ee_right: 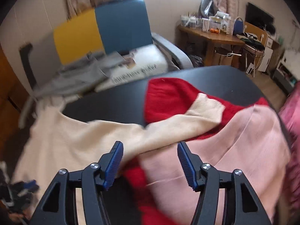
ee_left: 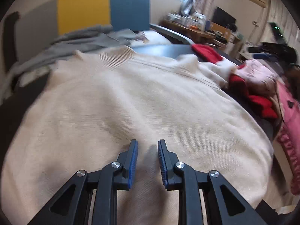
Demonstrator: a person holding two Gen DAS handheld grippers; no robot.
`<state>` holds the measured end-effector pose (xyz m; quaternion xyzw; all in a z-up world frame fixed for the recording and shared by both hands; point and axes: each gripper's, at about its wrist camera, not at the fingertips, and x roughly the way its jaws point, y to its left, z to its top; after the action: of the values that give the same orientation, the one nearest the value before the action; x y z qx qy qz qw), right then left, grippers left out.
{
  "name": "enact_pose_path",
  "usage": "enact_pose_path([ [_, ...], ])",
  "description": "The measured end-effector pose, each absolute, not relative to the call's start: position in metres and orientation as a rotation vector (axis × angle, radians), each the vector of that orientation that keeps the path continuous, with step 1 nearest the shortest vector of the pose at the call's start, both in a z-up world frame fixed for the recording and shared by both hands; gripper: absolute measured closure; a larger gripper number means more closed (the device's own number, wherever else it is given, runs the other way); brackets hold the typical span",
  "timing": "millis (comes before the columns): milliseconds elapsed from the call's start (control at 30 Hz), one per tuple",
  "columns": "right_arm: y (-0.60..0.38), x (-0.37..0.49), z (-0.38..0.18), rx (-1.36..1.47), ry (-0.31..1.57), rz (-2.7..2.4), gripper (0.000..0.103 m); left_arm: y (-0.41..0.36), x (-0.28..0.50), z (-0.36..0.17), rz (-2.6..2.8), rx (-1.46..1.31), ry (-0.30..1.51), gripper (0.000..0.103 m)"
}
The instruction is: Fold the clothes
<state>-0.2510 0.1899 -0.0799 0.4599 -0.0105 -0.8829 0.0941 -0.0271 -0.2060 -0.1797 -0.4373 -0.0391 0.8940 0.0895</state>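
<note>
A cream knit sweater (ee_left: 131, 103) lies spread over the dark table, filling most of the left wrist view. My left gripper (ee_left: 147, 144) hovers low over its middle, open with a narrow gap and nothing between the blue pads. In the right wrist view the cream sweater (ee_right: 75, 140) lies at the left, and one sleeve (ee_right: 196, 112) stretches right across a red garment (ee_right: 165, 93). My right gripper (ee_right: 150, 148) is open wide above the spot where the sleeve, the red garment and a pale pink garment (ee_right: 234, 140) meet, holding nothing.
A dark table (ee_right: 215, 80) carries the clothes. Behind it stands a chair with a yellow and blue back (ee_right: 105, 30), piled with grey clothes (ee_right: 75, 75). A wooden desk (ee_right: 215, 35) with clutter is at the far right. Pink frilled fabric (ee_left: 288, 131) lies at the right edge.
</note>
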Motion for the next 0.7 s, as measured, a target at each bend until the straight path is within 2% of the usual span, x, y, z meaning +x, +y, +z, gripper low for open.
enact_pose_path([
  [67,0.211,-0.275,-0.086,1.440,-0.091,-2.639,0.030,-0.199,-0.039,-0.182,2.645,-1.290,-0.087,0.082],
  [200,0.255,-0.323,-0.099,1.593,-0.217,-2.671,0.028,-0.189,-0.075,-0.167,2.673,-1.190,-0.035,0.082],
  [333,0.297,-0.371,-0.112,1.748,-0.350,-2.689,0.028,-0.183,-0.120,-0.170,2.714,-1.175,-0.065,0.082],
  [467,0.302,-0.396,-0.144,1.861,-0.387,-2.662,0.028,-0.178,-0.149,-0.185,2.728,-1.232,-0.071,0.082],
  [633,0.304,-0.412,-0.170,1.941,-0.413,-2.641,0.036,-0.178,-0.162,-0.198,2.698,-1.279,-0.106,0.082],
  [700,0.303,-0.411,-0.172,1.920,-0.409,-2.653,0.054,-0.180,-0.163,-0.200,2.692,-1.278,-0.133,0.082],
])
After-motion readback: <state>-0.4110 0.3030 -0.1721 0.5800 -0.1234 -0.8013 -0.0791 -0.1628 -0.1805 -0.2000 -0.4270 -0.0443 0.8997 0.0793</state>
